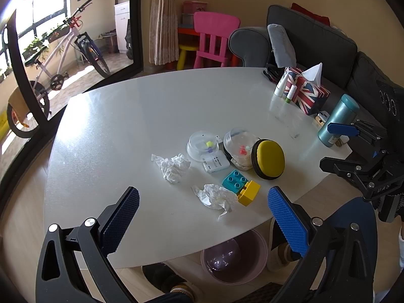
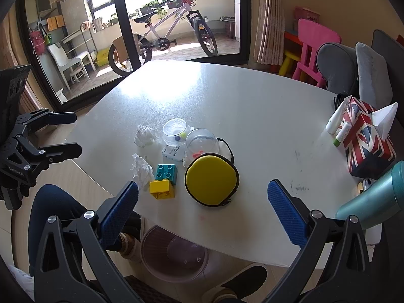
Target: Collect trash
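Both tongs, left [image 1: 203,213] and right [image 2: 202,205], spread above the table's crumpled tissues [image 1: 171,167]; pink bin [image 1: 233,256] below holds none.

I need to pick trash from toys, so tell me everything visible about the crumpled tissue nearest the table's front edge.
The nearer crumpled tissue is white, thin, wrinkled paper, loosely balled with torn, pointed flaps sticking out. It lies flat on the white table near the front edge, its right side against the yellow block and teal block. No claw touches it.
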A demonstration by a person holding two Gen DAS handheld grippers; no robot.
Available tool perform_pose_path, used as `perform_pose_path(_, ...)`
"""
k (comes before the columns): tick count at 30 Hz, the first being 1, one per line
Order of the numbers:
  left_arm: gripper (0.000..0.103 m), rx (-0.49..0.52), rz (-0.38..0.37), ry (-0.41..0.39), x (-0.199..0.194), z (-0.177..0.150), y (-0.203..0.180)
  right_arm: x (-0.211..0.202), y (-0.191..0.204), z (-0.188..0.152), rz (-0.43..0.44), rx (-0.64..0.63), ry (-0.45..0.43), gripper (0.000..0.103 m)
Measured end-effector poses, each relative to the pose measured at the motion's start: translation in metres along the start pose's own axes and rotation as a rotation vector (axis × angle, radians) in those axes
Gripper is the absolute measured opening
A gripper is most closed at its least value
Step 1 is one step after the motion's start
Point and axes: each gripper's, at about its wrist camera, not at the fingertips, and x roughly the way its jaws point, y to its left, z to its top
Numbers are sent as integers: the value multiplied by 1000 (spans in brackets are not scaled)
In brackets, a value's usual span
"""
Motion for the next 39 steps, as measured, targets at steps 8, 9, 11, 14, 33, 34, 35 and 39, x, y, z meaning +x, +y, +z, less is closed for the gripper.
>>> perform_pose_path(8,98,-5,0,4,4,0,1,22,-2,9,-4,-12,40,100)
perform_pose_path(9,98,-6,0,5,4,0,2,26,-2,10,-6,-14,48,100)
perform_pose_path(11,98,-9,1,5,5,-1,3,35,-4,12,-13,-18,65,100)
perform_pose_path(14,98,-15,1,5,6,-3,4,49,-4,15,-19,-26,92,100)
perform_pose_path(33,98,-38,-1,22,11,-9,11,113,-6,16,8,-30,241,100)
perform_pose_path(34,98,-38,-2,24,12,-9,11,115,-7,16,7,-28,246,100)
perform_pose_path(35,98,-37,-2,25,12,-10,10,116,-8,15,11,-25,252,99)
perform_pose_path(39,98,-40,-5,28,14,-10,10,121,-10,13,1,-22,271,79)
